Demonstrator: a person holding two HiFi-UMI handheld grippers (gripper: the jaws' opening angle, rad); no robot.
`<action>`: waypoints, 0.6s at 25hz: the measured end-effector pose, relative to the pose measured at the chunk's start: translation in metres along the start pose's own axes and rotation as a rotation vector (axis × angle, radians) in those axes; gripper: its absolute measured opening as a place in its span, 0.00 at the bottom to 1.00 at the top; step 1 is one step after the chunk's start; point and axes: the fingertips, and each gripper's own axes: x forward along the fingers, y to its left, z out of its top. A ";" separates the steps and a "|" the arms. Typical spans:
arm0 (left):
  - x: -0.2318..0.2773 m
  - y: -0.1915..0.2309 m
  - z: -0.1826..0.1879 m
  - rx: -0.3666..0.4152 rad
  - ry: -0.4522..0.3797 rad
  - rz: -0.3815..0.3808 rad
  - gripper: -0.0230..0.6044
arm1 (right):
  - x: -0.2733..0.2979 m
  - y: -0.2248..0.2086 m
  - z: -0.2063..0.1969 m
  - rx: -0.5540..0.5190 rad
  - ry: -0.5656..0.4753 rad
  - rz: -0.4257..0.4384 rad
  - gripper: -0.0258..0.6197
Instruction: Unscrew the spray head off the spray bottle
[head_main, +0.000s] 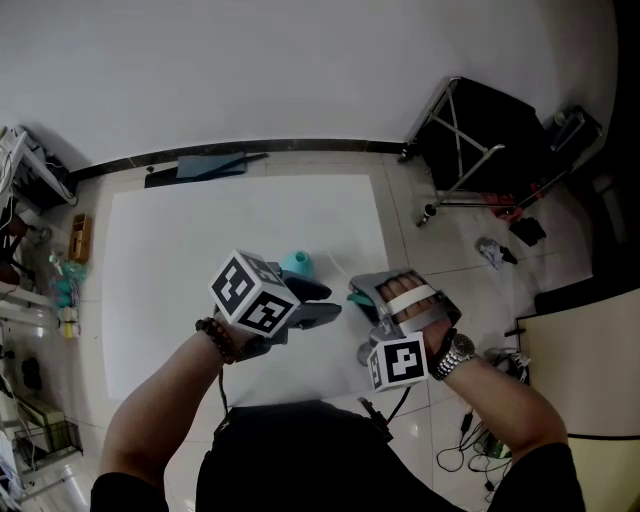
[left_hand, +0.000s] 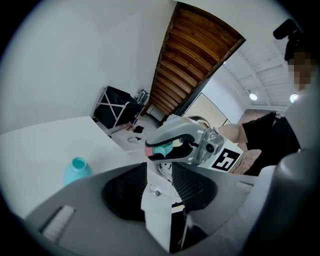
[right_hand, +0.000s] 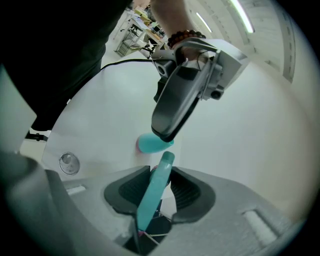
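The teal spray head (right_hand: 154, 197) stands slanted between the pads of my right gripper (right_hand: 160, 172), which is shut on it. From the left gripper view the same teal piece (left_hand: 162, 148), with a pink bit beside it, sits in the right gripper's tips. The teal bottle (head_main: 296, 263) rests on the white surface (head_main: 200, 250), apart from both grippers; it appears at the left as bottle (left_hand: 76, 170). My left gripper (left_hand: 159, 172) is open, with only the white surface showing in its gap. In the head view the left gripper (head_main: 325, 300) faces the right gripper (head_main: 365, 290) closely.
A small round metal disc (right_hand: 69, 162) is set in the white surface. A black folding rack (head_main: 480, 140) stands at the far right. Cluttered shelves (head_main: 55, 285) line the left side, and cables (head_main: 480, 440) lie on the tiled floor at lower right.
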 end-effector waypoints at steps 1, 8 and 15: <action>-0.002 0.003 -0.003 0.006 0.005 0.016 0.32 | 0.000 -0.001 -0.001 0.020 -0.001 0.007 0.23; -0.014 0.033 -0.028 0.047 0.063 0.156 0.32 | 0.003 -0.003 -0.010 0.168 -0.011 0.068 0.23; -0.018 0.066 -0.055 0.062 0.139 0.290 0.37 | -0.002 -0.006 -0.016 0.351 -0.032 0.144 0.23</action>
